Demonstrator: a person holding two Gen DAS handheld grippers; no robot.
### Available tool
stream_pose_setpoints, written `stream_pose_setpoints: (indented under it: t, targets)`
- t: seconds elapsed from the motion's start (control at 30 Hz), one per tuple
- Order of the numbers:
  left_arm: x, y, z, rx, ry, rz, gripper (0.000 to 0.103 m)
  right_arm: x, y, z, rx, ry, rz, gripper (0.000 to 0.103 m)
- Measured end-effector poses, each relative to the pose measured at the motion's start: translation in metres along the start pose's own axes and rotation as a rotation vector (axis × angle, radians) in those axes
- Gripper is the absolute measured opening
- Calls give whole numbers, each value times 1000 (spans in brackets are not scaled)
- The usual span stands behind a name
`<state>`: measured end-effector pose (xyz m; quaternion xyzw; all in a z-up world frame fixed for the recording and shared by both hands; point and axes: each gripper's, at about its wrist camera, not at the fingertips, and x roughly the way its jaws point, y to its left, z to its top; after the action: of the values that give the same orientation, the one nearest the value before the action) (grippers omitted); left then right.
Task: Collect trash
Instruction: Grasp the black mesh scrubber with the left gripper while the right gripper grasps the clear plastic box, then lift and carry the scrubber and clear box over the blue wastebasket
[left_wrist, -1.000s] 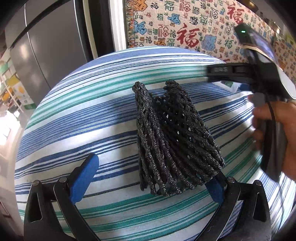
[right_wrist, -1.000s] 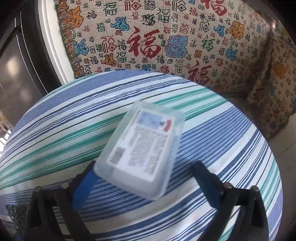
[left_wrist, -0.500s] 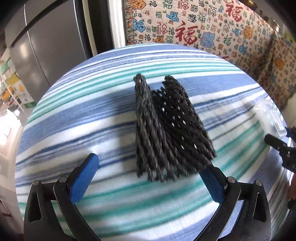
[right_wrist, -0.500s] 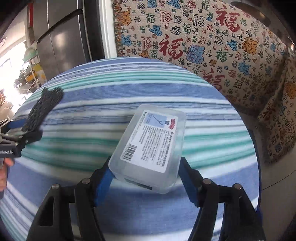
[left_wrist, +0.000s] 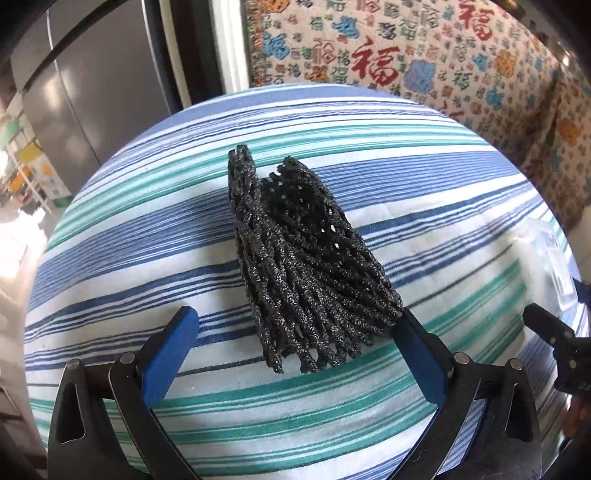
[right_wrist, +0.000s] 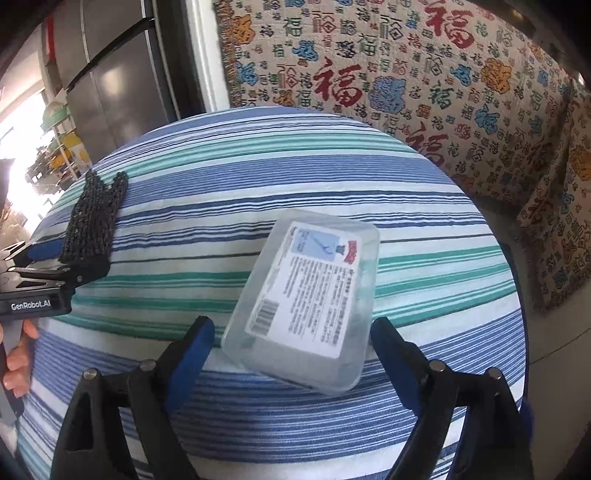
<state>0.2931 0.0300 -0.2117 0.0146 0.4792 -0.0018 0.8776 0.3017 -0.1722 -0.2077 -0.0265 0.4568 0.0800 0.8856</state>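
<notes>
A black foam fruit net (left_wrist: 306, 266) lies on the round table with a striped cloth (left_wrist: 147, 236). My left gripper (left_wrist: 295, 325) is open, its blue fingers either side of the net's near end; the right finger touches it. A clear plastic box with a white label (right_wrist: 310, 306) lies on the same cloth. My right gripper (right_wrist: 291, 339) is open with the box's near end between its fingers, a gap on each side. The net (right_wrist: 94, 225) and left gripper (right_wrist: 48, 273) show at the left of the right wrist view.
A sofa covered in a patterned throw (right_wrist: 461, 92) stands behind and to the right of the table. A grey fridge (left_wrist: 92, 85) stands at back left. The table edge (right_wrist: 517, 295) drops off at the right.
The right gripper swung from the far side of the table to the box, closed around it, then opened wider. The left gripper stayed open at the net.
</notes>
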Motion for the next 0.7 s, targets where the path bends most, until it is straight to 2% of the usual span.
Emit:
stream_pose_setpoints:
  t: [0.07,0.13,0.2,0.27,0.3,0.33,0.37,0.4,0.43,0.47,0.5,0.53,0.7]
  targets:
    - [-6,1,0,-23,11,-24,102,-3,-4,2,33,3,30,89]
    - [-18,3,-1,-22,-25,-68,102,-4,-5,4,41,4,55,89]
    - [-17,4,2,-25,-43,-51,102,-2,-6,6,42,7,44,89]
    - [-3,5,8,-44,-12,-32,102,5,-11,7,68,22,18,88]
    - [6,5,9,-54,10,-31,102,4,-12,7,71,6,5,75]
    - [6,1,10,-34,-14,-5,101,4,-11,8,59,10,-25,63]
    - [7,-2,11,-13,-21,2,96,4,-11,9,47,14,-41,64]
    - [6,-4,10,3,-37,-5,92,5,-13,9,58,18,-21,64]
    - [3,-3,8,8,-65,-10,74,4,-15,9,69,11,-13,64]
    - [1,-3,7,8,-85,-16,51,3,-16,8,69,10,-11,63]
    - [-1,-2,7,8,-100,-25,36,2,-17,7,69,1,-8,63]
    - [-2,-2,6,9,-103,-45,8,0,-18,6,70,-9,-2,63]
    - [-15,-6,0,6,-144,-92,5,-21,-23,3,55,-50,16,63]
